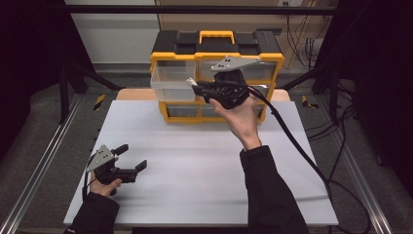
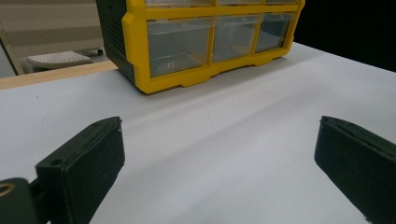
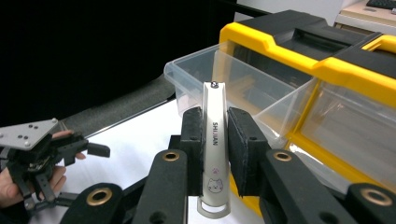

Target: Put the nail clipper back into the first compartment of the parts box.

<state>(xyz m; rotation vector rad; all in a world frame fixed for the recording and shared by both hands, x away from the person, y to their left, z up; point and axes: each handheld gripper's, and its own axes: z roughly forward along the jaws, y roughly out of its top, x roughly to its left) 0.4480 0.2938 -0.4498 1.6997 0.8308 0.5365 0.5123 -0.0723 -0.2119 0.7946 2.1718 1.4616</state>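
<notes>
A white nail clipper [image 3: 214, 140] with a small cat print stands clamped between the pads of my right gripper [image 3: 214, 128], its tip pointing at a clear drawer [image 3: 233, 79]. That drawer [image 1: 173, 84] is pulled out of the top left slot of a yellow and black organiser box [image 1: 216, 53]. From above, my right gripper [image 1: 197, 87] hovers just beside the drawer's right end, with the clipper's tip [image 1: 190, 81] at the drawer's edge. My left gripper [image 1: 131, 157] rests low over the white table near the front left, jaws wide apart with nothing between them [image 2: 219, 158].
The white tabletop [image 1: 195, 161] stretches between the two hands. The organiser [image 2: 205, 42] has several clear drawers, the lower ones closed. Metal rails [image 1: 44, 161] run along both sides of the table and a black cable [image 1: 292, 141] trails from the right gripper.
</notes>
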